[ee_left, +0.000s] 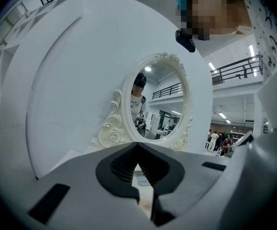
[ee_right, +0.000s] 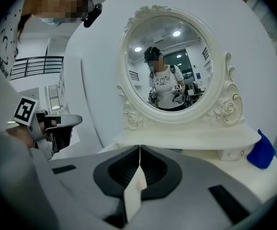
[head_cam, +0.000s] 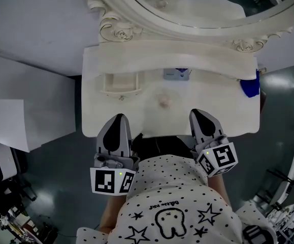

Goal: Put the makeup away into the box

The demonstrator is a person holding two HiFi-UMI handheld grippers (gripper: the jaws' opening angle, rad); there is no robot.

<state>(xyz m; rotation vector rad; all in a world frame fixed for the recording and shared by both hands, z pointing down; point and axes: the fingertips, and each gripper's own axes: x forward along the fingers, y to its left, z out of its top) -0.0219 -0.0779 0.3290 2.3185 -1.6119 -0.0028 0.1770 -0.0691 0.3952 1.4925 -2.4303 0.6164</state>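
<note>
A small round pinkish makeup item (head_cam: 163,100) lies in the middle of the white vanity top (head_cam: 101,121). A small white piece with a blue label (head_cam: 176,74) sits behind it under the mirror shelf. A little open cream box with a knob (head_cam: 120,83) stands at the back left. My left gripper (head_cam: 118,117) (ee_left: 138,145) hovers over the front edge on the left, its jaws shut and empty. Over the front edge on the right, my right gripper (head_cam: 200,113) (ee_right: 139,147) is likewise shut with nothing in it. Both point toward the mirror.
An ornate oval mirror (head_cam: 197,14) (ee_right: 172,66) rises at the back of the table. A blue object (head_cam: 250,88) (ee_right: 261,152) sits at the far right end beside a small white drawer (ee_right: 234,153). A white wall panel (head_cam: 25,111) stands to the left.
</note>
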